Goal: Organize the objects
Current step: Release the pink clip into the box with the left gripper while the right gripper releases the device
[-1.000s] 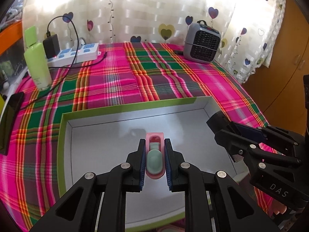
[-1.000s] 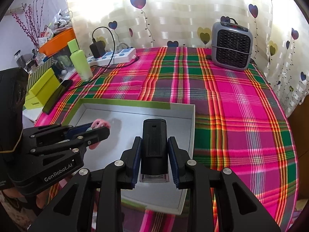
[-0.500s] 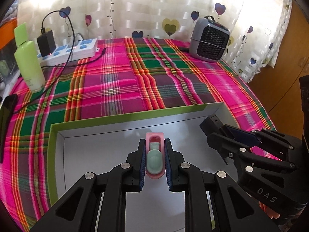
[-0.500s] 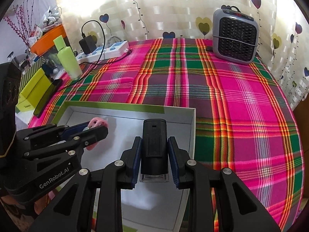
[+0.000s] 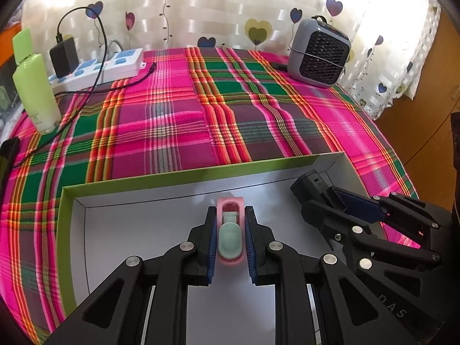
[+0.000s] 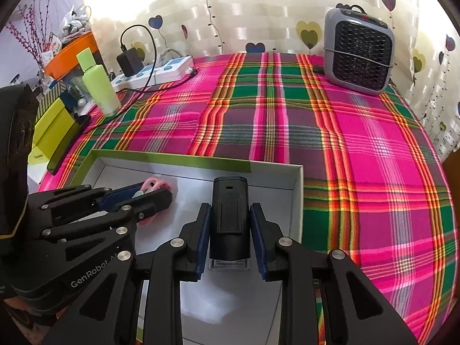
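You are holding both tools over the white box (image 5: 149,230): left tool (image 5: 230,238) pinching a pink clip (image 5: 230,256), right tool (image 6: 230,233) pinching a black device (image 6: 229,201).

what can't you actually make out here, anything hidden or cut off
- Whether the pink item touches the box floor: left wrist view, the left tongs cover its underside.
- Lower end of the black device: right wrist view, hidden between the right tongs.
- Dark flat object: left wrist view, cut by the left edge.
- Green bottle label: too small.
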Tool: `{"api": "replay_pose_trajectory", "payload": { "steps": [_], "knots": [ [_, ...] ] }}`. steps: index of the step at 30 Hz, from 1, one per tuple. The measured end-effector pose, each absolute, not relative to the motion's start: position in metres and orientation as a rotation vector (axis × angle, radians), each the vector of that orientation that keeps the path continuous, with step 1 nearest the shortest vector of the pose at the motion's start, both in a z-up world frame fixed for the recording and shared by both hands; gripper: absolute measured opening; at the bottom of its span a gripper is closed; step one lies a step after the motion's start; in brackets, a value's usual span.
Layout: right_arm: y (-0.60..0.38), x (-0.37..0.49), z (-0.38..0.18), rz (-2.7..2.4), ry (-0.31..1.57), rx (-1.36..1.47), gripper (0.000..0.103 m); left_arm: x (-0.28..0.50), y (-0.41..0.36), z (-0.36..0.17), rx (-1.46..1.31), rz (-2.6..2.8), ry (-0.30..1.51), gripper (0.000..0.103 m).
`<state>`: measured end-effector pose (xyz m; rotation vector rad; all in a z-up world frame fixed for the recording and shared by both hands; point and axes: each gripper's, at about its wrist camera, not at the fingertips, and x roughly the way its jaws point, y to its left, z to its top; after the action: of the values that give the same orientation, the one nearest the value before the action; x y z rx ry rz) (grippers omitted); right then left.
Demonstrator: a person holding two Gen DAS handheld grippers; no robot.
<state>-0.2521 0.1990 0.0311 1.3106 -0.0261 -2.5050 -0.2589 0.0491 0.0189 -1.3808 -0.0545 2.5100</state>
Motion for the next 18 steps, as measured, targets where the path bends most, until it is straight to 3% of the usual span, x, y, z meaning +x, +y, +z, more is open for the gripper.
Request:
{"api": "replay_pose_trajectory", "payload": {
  "steps": [18],
  "knots": [
    [0.1901,-0.2547,0.0275,-2.526,0.059,1.303,0.028,-0.2595,0.0504,0.0191,-1.385,2.517,-0.045,0.016]
  ]
}}
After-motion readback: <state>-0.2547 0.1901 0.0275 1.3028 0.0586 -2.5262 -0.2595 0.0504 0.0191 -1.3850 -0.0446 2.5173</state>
